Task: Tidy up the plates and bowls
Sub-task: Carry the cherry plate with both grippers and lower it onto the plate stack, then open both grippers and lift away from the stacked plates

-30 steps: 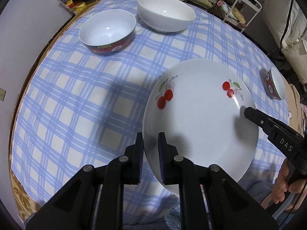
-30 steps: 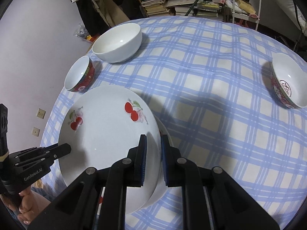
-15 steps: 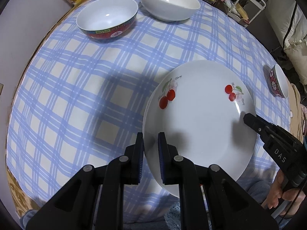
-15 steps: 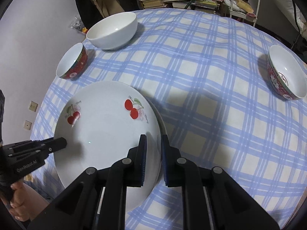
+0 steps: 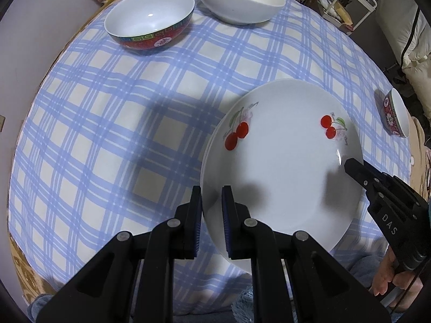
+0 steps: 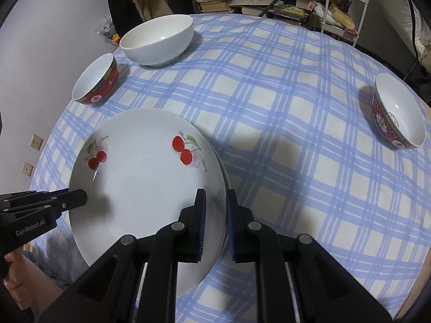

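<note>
While your left gripper and right gripper each have their jaws clamped narrowly on opposite rims of the cherry plate low in both frames, the white bowl and red bowls sit on the checked surface toward the top.

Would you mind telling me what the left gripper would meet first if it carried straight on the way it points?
The left gripper already clamps the cherry plate's rim; beyond lies the checked tablecloth.
</note>
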The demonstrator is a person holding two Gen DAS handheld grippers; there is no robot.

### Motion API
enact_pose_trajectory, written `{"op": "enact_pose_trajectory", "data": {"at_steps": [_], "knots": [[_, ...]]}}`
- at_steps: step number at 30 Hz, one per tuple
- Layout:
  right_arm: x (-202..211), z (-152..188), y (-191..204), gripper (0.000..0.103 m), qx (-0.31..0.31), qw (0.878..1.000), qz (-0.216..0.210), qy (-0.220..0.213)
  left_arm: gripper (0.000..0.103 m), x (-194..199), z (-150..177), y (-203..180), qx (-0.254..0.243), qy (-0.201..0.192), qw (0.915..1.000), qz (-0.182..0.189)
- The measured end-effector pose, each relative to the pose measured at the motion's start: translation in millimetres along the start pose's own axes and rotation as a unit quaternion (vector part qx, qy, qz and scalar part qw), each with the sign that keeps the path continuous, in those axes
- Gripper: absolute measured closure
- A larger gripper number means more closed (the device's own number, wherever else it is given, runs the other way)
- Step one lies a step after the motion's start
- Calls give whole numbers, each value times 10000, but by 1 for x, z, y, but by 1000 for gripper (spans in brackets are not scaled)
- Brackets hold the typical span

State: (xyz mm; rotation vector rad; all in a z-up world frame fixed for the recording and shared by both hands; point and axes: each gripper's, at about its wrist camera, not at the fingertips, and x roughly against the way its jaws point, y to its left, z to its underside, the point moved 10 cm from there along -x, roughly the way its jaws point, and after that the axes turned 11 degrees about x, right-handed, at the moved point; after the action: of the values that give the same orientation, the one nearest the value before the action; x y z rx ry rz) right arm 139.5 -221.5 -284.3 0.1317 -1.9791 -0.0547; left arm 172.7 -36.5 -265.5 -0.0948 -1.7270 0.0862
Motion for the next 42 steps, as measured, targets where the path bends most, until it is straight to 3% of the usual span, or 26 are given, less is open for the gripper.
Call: {"op": "enact_pose_trajectory", "data": {"at_steps": [8,21,29,37,39,42], "knots": [[-1,-1,-4,87,0,9999,105,-38,90,-8,0,-4,-140,-16,9996,-245],[-3,0,-4,87,-60,9999,102,-11,90,1,0,-1,-178,-163,9995,-213],[-3,0,-5,87,-82,9999,67,5,87,27,-8,1,-326,-661,9965,-403],[5,-7,-6,86,-25,9999,88,-98,79,53,-28,0,-456,-1005,9930,-416],[10,-16,-6,83,30,9998,120,-183,69,58,-39,-1,-482,-1093,9919,-431],[15,-32,-6,67,118,9994,125,-312,57,67,-58,3,-442,-1272,9895,-531]]}}
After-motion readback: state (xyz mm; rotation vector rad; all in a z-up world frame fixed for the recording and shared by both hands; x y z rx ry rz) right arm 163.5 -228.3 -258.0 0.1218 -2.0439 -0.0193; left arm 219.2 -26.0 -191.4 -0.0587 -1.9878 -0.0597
